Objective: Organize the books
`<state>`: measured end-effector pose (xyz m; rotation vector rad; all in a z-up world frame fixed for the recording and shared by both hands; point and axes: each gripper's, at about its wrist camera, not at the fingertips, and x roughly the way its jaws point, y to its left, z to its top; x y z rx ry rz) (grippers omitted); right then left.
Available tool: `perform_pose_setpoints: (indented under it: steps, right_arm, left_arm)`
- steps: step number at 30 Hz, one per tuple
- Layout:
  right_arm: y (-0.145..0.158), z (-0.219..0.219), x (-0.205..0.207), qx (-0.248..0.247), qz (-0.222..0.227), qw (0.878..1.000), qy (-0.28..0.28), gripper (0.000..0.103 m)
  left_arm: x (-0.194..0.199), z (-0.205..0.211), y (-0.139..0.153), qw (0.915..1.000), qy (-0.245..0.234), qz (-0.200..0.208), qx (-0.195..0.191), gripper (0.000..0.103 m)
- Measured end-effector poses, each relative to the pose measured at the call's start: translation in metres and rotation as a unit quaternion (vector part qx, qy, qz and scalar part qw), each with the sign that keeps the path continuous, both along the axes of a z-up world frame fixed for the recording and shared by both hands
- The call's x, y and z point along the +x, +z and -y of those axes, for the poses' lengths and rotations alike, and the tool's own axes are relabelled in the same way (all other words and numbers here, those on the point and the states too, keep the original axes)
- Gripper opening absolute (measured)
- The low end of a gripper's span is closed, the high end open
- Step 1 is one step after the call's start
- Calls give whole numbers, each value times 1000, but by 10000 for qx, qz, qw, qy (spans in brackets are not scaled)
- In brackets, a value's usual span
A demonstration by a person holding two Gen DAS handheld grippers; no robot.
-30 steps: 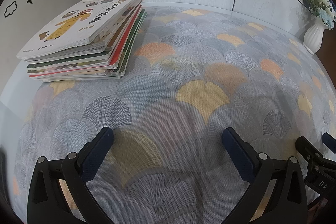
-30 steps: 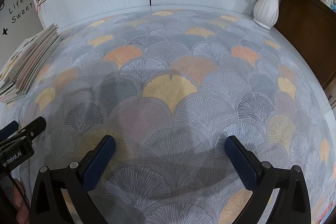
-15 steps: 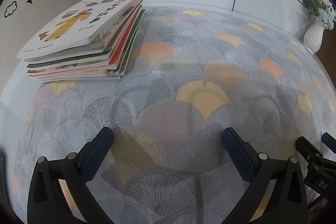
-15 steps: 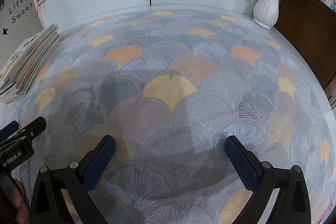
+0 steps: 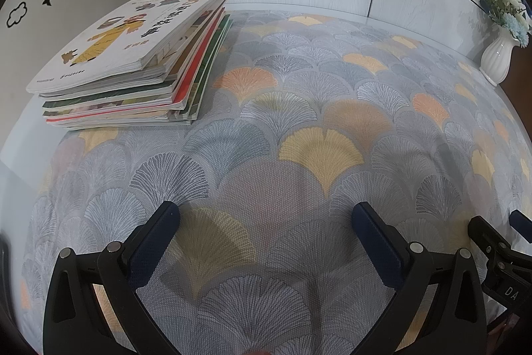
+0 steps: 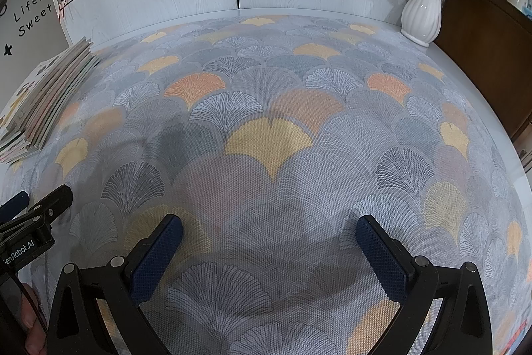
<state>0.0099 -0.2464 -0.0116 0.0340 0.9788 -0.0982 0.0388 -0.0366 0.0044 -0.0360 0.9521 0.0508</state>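
At the worktop's (image 5: 299, 135) far left corner lies the stack of books (image 5: 133, 65), squared up, likely finished; left tool (image 5: 266, 222) and right tool (image 6: 269, 232) hovering agape, empty.

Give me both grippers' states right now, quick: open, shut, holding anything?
Left gripper: open, holding nothing, over the patterned cloth.
Right gripper: open, holding nothing, far from the book stack.

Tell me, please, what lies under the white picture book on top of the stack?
Under the white picture book lie several thin books, only their edges showing; their covers are hidden. The patterned tablecloth lies beneath.
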Motion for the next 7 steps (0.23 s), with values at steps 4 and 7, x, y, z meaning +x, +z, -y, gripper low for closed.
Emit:
perform_pose_setpoints:
  steps: [4,7]
  right_arm:
    - [0,0,0,1,0,10000,0,103]
    - [0,0,0,0,0,10000,0,103]
  left_arm:
    - [-1,0,0,10000,0,15,0,103]
    - [-1,1,0,10000,-1,15,-6,103]
